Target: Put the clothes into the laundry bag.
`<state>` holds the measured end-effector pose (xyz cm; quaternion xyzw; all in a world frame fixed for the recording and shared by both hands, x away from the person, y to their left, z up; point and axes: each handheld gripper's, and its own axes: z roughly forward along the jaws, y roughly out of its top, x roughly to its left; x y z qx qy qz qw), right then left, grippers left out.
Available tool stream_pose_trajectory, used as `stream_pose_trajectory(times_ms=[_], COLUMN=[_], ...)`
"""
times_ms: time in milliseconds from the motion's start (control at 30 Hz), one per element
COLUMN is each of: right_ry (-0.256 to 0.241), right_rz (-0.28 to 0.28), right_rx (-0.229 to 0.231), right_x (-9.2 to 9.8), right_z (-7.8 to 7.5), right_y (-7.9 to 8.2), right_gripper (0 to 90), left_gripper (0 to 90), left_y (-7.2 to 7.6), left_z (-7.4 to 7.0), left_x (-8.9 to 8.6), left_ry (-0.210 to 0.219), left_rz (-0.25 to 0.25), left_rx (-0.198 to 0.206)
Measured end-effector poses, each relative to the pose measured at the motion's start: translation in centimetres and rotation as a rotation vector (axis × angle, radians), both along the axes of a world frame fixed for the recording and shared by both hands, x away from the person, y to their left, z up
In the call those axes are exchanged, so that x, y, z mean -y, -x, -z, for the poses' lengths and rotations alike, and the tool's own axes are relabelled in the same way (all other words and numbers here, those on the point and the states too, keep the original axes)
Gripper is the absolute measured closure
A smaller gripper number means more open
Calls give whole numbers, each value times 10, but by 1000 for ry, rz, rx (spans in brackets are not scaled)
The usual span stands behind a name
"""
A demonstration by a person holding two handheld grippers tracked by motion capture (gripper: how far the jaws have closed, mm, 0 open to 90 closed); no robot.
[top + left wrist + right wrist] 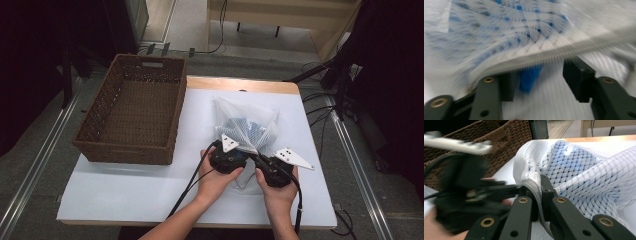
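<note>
At the near right of the tabletop: white mesh bag lying just beyond both tongs, zip hem running left to right. Right tongs clamped on that hem; left tongs wide apart, hem between them, not yet pinched. Left of the bag, well apart: wicker basket, path unobstructed.

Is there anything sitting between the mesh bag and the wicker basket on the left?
Nothing visible: bare white table lies between the mesh bag and the wicker basket. The right gripper is shut on the bag's zipper edge.
</note>
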<state>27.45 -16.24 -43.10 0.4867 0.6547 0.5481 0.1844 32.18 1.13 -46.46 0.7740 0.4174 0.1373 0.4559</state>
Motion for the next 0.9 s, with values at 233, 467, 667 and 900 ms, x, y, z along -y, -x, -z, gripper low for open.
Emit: stream_pose_trajectory(times_ms=[233, 467, 667, 900], right_ry=[44, 134, 109, 74], right_rz=[-33, -95, -101, -24], right_rx=[4, -38, -32, -8], right_x=[-5, -8, 22, 56], right_z=[4, 16, 23, 21], right_y=[3, 12, 32, 41], right_gripper=[900, 662, 516, 518], left_gripper=[437, 453, 441, 443], left_y=[26, 32, 38, 30], left_z=[-11, -14, -13, -3], left_x=[-37, -70, -99, -100], left_ry=[14, 40, 44, -6], left_rz=[32, -27, -79, -131], left_rx=[32, 25, 28, -20])
